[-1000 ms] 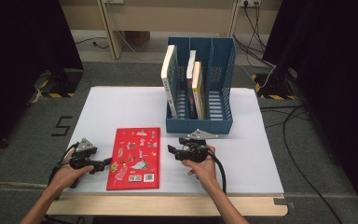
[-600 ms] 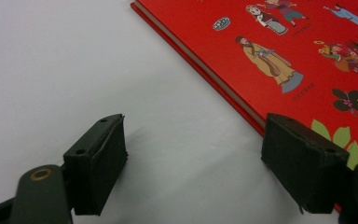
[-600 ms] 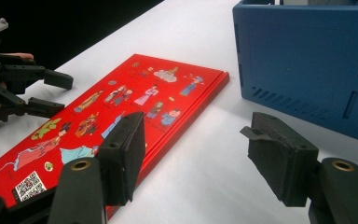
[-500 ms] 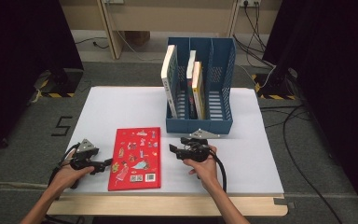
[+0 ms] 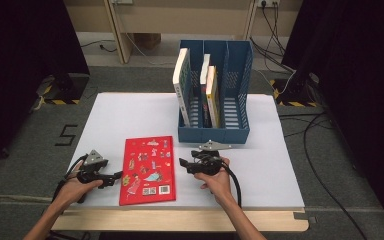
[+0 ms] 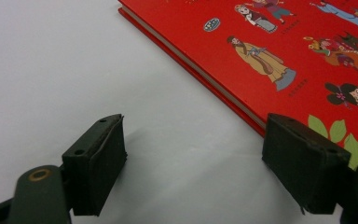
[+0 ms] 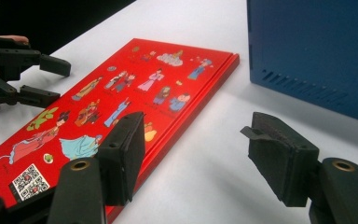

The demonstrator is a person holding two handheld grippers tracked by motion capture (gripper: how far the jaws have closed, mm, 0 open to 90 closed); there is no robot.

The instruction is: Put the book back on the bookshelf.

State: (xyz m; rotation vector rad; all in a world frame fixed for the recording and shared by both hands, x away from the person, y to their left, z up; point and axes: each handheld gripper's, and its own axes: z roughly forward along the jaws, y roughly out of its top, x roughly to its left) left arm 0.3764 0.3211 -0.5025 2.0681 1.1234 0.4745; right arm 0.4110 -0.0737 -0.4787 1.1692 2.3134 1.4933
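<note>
Lying btwn grippers — red book (flat)

red book, blue rack, open claw

Surface: white table.
Landmark: blue file rack, standing toward the table's far edge.
Red book: lying flat, near the rack's front left.

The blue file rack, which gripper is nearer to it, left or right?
Right. The right gripper sits just in front of the blue file rack; the left gripper is across the red book, at its far edge.
</note>
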